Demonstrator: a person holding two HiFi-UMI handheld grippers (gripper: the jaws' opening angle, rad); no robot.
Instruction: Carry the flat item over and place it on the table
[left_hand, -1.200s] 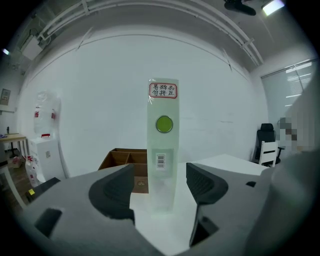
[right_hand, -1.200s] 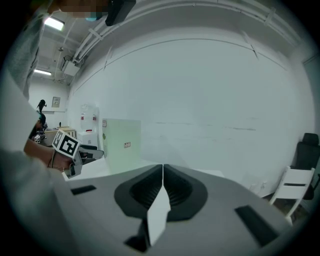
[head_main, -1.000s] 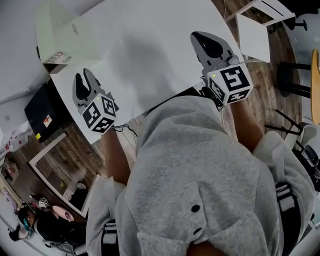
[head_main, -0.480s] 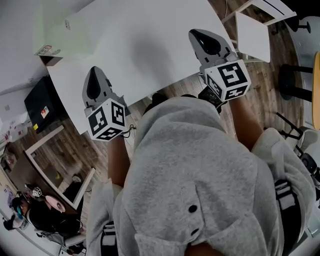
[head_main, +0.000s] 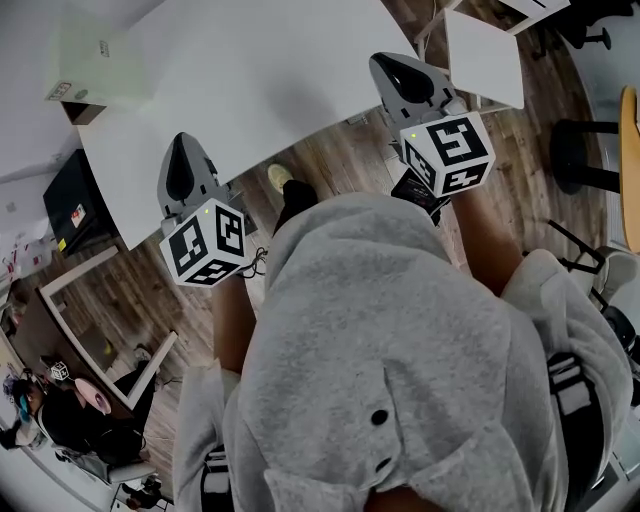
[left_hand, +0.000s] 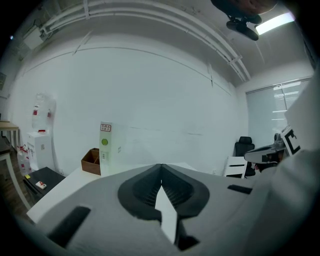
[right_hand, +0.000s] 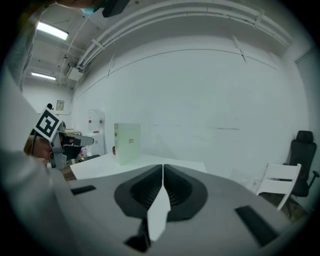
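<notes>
**Both grippers empty; the flat item appears to be set down already**

Head view: the left gripper (head_main: 184, 146) and the right gripper (head_main: 390, 68) hang at the near edge of the white table (head_main: 270, 70), and neither touches anything. A pale green file (head_main: 88, 62), probably the flat item, sits at the table's far left corner, well apart from both grippers and beside a brown box (head_main: 84, 110). Left gripper view: its jaws are pressed together with nothing between them, and the file stands upright on the tabletop, just beside the brown box. Right gripper view: its jaws are likewise together and empty, with the file upright across the table. Judged from this, carrying and placing look finished, and little seems left but to draw away.
</notes>
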